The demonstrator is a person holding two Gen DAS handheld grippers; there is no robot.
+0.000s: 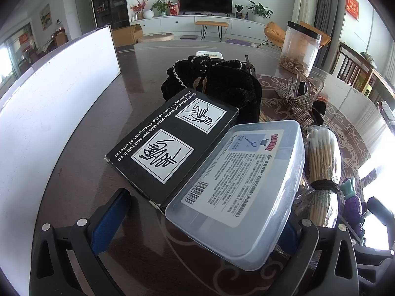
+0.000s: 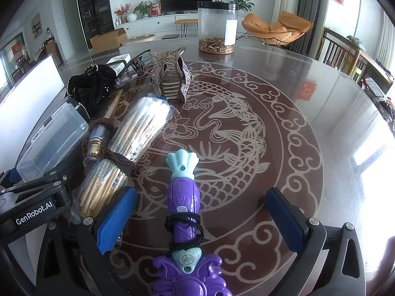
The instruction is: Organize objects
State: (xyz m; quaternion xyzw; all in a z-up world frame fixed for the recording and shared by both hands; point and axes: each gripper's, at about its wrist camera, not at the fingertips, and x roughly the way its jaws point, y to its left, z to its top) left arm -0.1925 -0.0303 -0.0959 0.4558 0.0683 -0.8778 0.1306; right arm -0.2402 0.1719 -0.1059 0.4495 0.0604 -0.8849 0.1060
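Observation:
In the left wrist view a clear plastic box (image 1: 246, 182) lies partly on a black soap-bar box (image 1: 170, 148), between the fingers of my open left gripper (image 1: 200, 222). Black velvet scrunchies (image 1: 212, 83) lie behind them. A bundle of cotton swabs (image 1: 321, 170) lies to the right. In the right wrist view a purple and teal toy wand (image 2: 184, 197) with a black hair tie around it lies between the fingers of my open right gripper (image 2: 200, 219). The swab bundle (image 2: 130, 153) lies left of it, touching the left finger (image 2: 116, 219).
A white box wall (image 1: 49, 113) stands at the left. A clear jar with a black lid (image 2: 217, 27) stands at the far table edge. A rhinestone claw clip (image 2: 171, 76), a small glass bottle (image 2: 97, 143) and the left gripper's body (image 2: 32, 204) are on the patterned glass table (image 2: 284, 123).

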